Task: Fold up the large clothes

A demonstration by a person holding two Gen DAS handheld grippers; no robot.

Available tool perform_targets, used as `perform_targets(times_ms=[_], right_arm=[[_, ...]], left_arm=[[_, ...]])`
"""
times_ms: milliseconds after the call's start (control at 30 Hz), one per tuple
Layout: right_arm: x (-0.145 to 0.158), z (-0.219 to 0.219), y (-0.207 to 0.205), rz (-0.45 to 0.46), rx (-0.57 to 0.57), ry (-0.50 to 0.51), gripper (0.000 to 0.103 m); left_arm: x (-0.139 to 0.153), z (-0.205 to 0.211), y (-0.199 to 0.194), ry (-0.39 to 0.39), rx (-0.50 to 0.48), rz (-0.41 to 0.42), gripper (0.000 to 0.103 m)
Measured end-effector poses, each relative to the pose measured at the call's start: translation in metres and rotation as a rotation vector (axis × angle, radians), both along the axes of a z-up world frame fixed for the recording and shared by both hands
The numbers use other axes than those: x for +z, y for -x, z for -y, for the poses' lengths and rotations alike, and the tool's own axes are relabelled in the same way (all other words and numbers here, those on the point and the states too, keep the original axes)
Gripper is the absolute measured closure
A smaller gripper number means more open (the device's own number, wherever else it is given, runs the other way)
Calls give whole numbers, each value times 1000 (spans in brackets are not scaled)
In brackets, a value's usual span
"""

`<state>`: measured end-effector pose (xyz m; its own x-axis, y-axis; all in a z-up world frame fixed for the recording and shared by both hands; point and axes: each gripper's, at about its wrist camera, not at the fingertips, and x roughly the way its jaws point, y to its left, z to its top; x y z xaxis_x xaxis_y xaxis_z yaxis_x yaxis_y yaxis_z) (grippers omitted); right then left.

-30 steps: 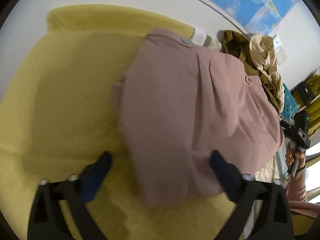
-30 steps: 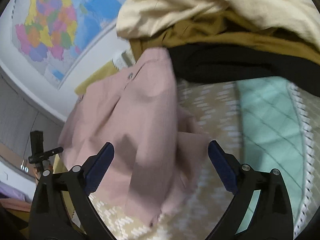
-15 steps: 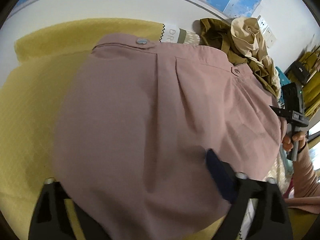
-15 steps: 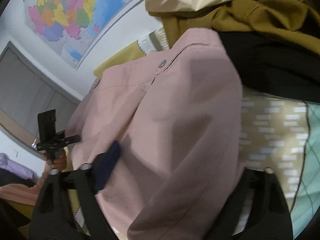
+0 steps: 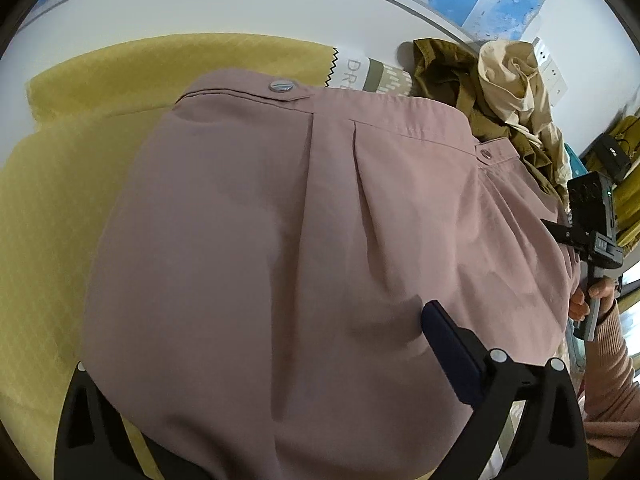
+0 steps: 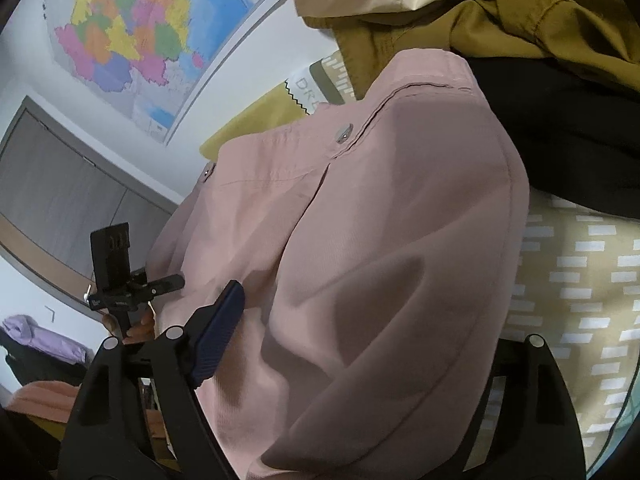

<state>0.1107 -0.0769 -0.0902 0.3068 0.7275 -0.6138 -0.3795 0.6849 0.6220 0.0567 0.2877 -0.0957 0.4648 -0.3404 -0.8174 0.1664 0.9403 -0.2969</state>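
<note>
A dusty-pink garment [image 5: 280, 240] with a buttoned waistband lies folded on the yellow cloth [image 5: 80, 128]. It fills the left wrist view and also the right wrist view [image 6: 380, 260]. My left gripper [image 5: 280, 360] reaches over its near edge, jaws wide; only the right finger [image 5: 448, 344] shows, the left one is under the fabric. My right gripper [image 6: 360, 340] straddles the garment's other side, jaws wide; its left finger [image 6: 218, 328] shows, the right one is hidden by cloth. Whether either holds fabric is hidden.
A pile of olive [image 5: 448, 72], cream [image 5: 508, 80] and black [image 6: 560, 140] clothes lies at the back right. A beige patterned cloth [image 6: 580, 280] covers the surface to the right. A map [image 6: 132, 32] hangs on the wall behind.
Both grippers have moved in from apart of the pink garment to over its edges, and fabric now covers one finger of each. The garment looms much larger in both views.
</note>
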Motion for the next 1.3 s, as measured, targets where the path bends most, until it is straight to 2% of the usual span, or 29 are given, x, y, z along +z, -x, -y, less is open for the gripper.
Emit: perform_targets(times_ms=[267,533,733,933,1000,1100,1200,1300], right_arm=[[-2,5,1,-1,-20,-21,24],[1,10,7,-5,-46,1,23],[8,20,13,11,-106,33,20],[40,36,33,120,-199,142,17],[51,39,40,161,-230,195,17],[68,38,52,237,-278,248,17],[80,22,58,322,-251,294,20],[75,-8,47,349,-170,364,24]], left_arm=[[-1,8,1,-77,29,6,9],[-2,7,5,-93,39,20,10],[-2,8,5,-109,44,21,10],[2,-2,9,-142,91,24,10],[9,-11,14,-141,117,51,10],[25,-25,22,-190,187,105,10],[46,-33,28,-207,213,184,10],[58,-23,19,-230,168,228,10]])
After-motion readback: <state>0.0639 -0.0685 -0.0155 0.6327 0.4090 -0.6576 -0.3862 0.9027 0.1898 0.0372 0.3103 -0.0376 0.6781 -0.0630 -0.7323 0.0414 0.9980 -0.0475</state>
